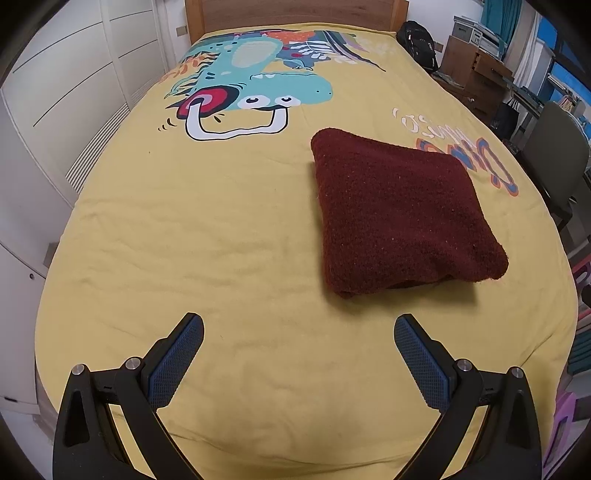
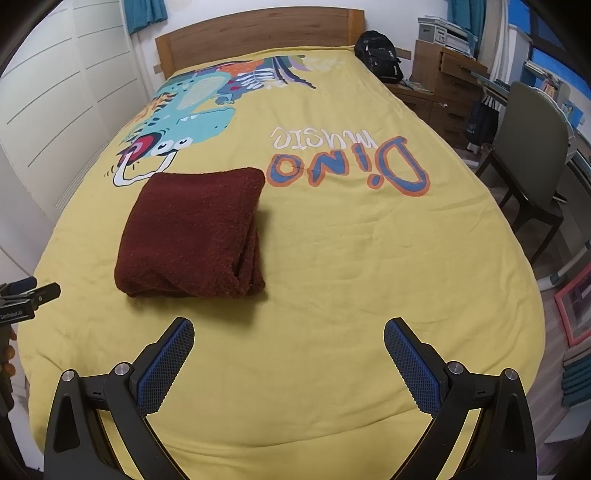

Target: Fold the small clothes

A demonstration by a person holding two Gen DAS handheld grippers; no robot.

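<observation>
A dark red knitted garment [image 1: 402, 214] lies folded into a thick square on the yellow dinosaur bedspread [image 1: 207, 236]. It also shows in the right wrist view [image 2: 192, 232], with its stacked layers visible at the near right corner. My left gripper [image 1: 298, 325] is open and empty, above the bedspread, short of and left of the garment. My right gripper [image 2: 289, 330] is open and empty, short of and right of the garment. The left gripper also shows at the left edge of the right wrist view [image 2: 26, 299].
A wooden headboard [image 2: 258, 33] stands at the far end. White wardrobe doors [image 1: 74, 92] line the left side. A black backpack [image 2: 380, 55], wooden drawers [image 2: 443, 88] and a grey chair [image 2: 528, 147] stand to the right of the bed.
</observation>
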